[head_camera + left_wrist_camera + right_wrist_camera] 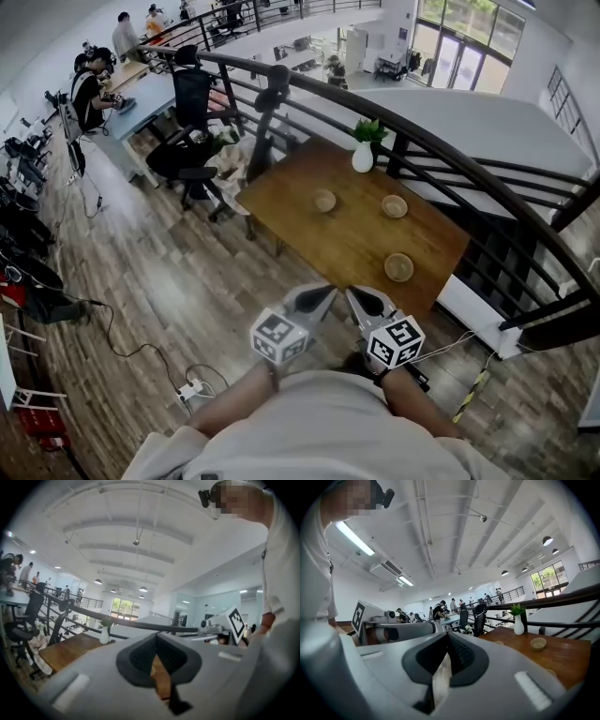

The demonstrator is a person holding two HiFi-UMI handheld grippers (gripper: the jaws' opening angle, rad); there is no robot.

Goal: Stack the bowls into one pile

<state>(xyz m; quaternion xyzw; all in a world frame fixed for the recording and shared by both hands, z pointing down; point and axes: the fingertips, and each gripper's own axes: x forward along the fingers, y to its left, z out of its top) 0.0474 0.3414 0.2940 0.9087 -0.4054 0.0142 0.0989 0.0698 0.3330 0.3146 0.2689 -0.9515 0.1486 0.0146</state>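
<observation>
Jaws, left: we hold the left gripper (326,292) with its jaws closed tip to tip and nothing between them.
Jaws, right: our right gripper (354,293) is the same, with pads together and empty.
Grippers: we carry them side by side, tips close together and pointing to 12 o'clock, low in the head view. They are over the wooden floor (178,281) and apart from every bowl.
Wooden table (352,234): it stands at 12 o'clock from our grippers, against the curved railing (441,150).
Bowls: we see three small tan bowls on the table, each standing alone and upright, well apart, none stacked.
Far-left bowl (324,201): at 11 o'clock from the table's middle.
Far-right bowl (395,206): at 2 o'clock from the middle.
Near bowl (398,267): at 4 o'clock from the middle, nearest to our right gripper.
White vase (363,157): it holds a green plant at 12 o'clock on the table's far edge, beside the railing.
Office chair (192,98): it is black, at 10 o'clock from the table, with desks and seated people beyond it.
</observation>
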